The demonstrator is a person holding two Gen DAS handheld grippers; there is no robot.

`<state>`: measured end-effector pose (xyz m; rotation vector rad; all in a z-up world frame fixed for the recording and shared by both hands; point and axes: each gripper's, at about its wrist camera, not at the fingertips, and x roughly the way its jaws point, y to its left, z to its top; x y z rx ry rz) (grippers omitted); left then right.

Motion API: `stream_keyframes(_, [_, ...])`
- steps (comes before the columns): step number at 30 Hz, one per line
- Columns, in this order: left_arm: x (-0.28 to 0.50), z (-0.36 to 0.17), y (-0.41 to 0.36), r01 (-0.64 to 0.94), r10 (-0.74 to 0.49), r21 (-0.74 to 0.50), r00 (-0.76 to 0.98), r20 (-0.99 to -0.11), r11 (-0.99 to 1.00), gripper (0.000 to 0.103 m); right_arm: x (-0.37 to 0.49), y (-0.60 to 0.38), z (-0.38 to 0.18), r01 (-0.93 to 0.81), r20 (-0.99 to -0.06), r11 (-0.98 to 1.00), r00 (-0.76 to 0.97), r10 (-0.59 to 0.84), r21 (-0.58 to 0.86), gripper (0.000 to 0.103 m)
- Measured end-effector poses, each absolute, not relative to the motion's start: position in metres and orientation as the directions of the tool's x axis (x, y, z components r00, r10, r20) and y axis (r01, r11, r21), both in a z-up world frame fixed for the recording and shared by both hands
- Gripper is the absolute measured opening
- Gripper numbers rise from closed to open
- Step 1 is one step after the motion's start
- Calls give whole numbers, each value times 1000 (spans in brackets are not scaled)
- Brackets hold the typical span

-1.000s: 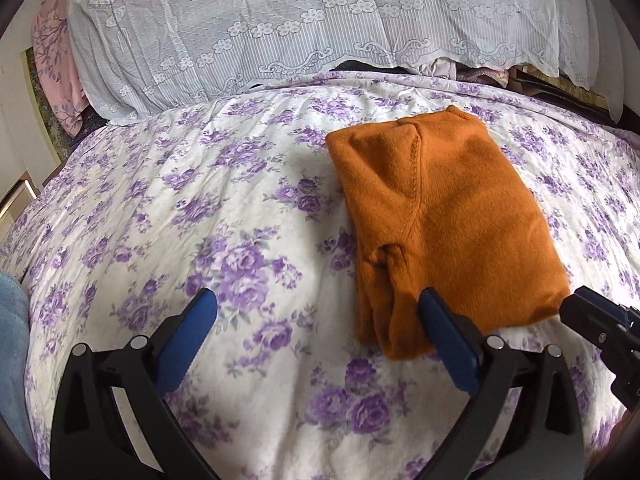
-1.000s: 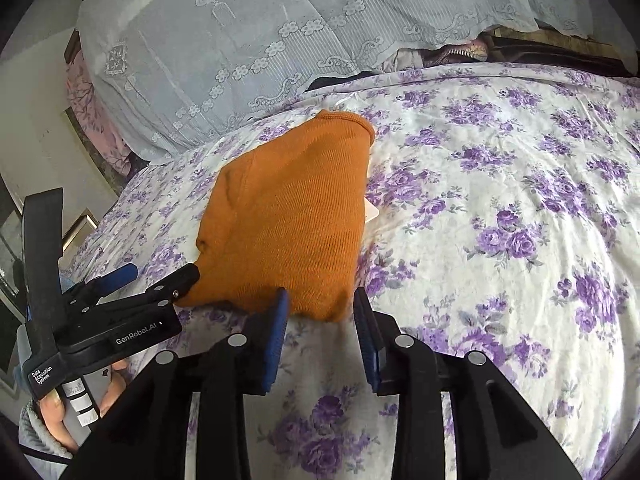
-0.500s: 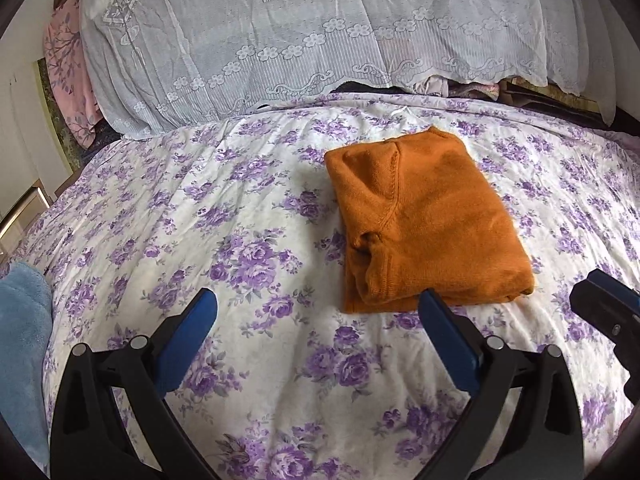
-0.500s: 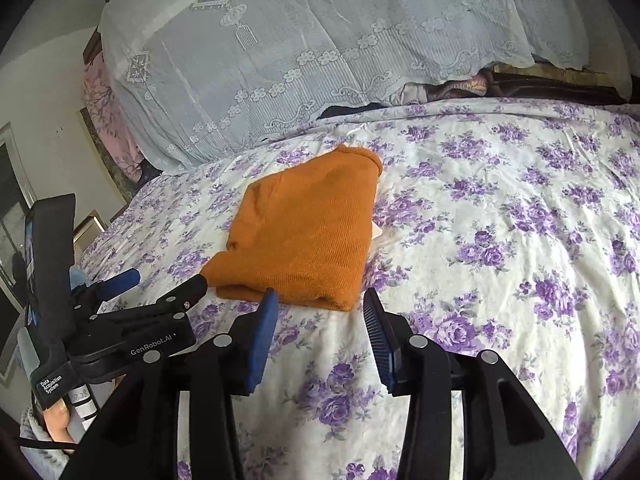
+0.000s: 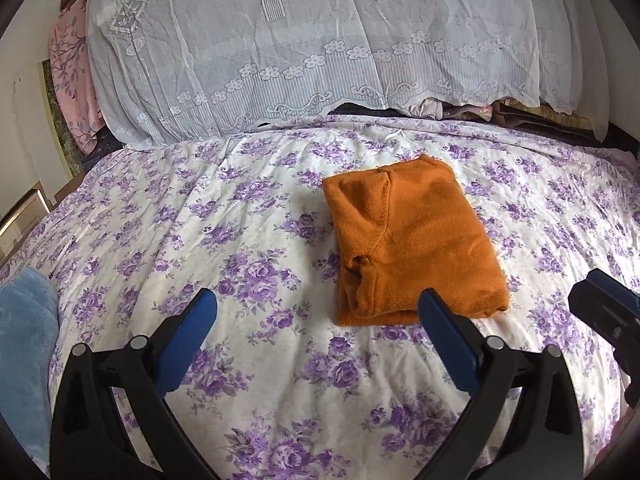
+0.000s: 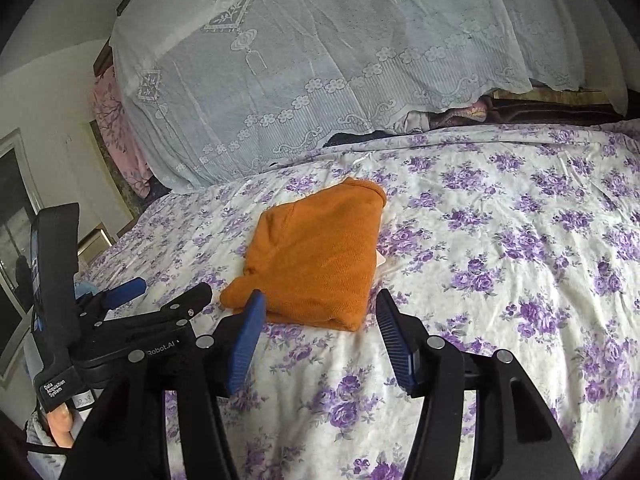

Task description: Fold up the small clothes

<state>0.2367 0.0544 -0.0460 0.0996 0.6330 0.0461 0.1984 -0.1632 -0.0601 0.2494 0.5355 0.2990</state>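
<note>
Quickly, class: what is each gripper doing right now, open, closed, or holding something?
Left gripper: open, holding nothing.
Right gripper: open, holding nothing; the folded orange sweater lies free on the bed.

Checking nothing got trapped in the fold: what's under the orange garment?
The orange garment lies on the floral bedsheet. A pale scrap peeks out at its right edge; the rest is covered.

An orange knit garment (image 5: 412,240) lies folded into a compact rectangle, flat on the floral bedspread (image 5: 248,240), right of centre in the left wrist view, centre-left in the right wrist view (image 6: 316,256).
</note>
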Motion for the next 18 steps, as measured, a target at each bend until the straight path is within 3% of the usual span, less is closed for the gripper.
stream_keyframes(4, [254,-48,75,-14,27,25,759,-650,1000,98,206,-166,-58,-211,-471,918,806,357,335,61])
stream_keyframes(9, [294,-67,96,38,-177,-201,650,-739,979,98,248,-184,-71,-158,-526,882,751,399,444,63])
stream_keyframes(18, [365,-104,75,51,-266,-282,530,-805,958,98,326,-189,-106,-83,-600,844,667,443,531,63])
